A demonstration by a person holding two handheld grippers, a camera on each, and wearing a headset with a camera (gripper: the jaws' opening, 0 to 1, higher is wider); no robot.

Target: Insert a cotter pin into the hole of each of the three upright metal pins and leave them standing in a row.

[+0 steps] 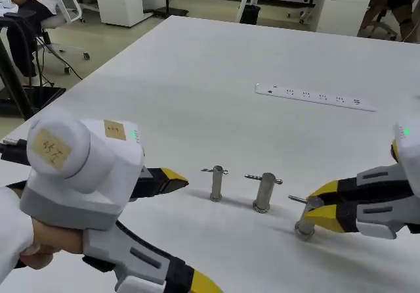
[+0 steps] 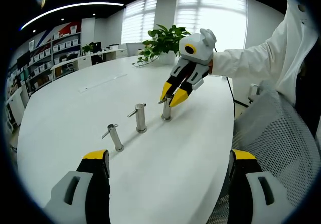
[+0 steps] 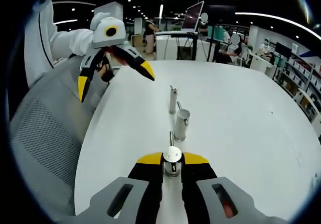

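Observation:
Three upright metal pins stand in a row on the white table (image 1: 197, 96). The left pin (image 1: 216, 185) and the middle pin (image 1: 264, 193) each carry a cotter pin through the top. My right gripper (image 1: 319, 209) is shut around the top of the right pin (image 1: 304, 228), and a cotter pin (image 1: 297, 200) sticks out of that pin to the left. In the right gripper view the yellow jaws close on that pin's head (image 3: 172, 156), with the other two pins (image 3: 180, 123) beyond. My left gripper (image 1: 186, 230) is open, left of the row and empty; its view shows the row (image 2: 140, 117).
A white power strip (image 1: 315, 97) lies farther back on the table. Office chairs and seated people are beyond the far left edge. A potted plant (image 2: 163, 40) stands at the table's end. A mesh chair (image 2: 281, 133) is close to the near edge.

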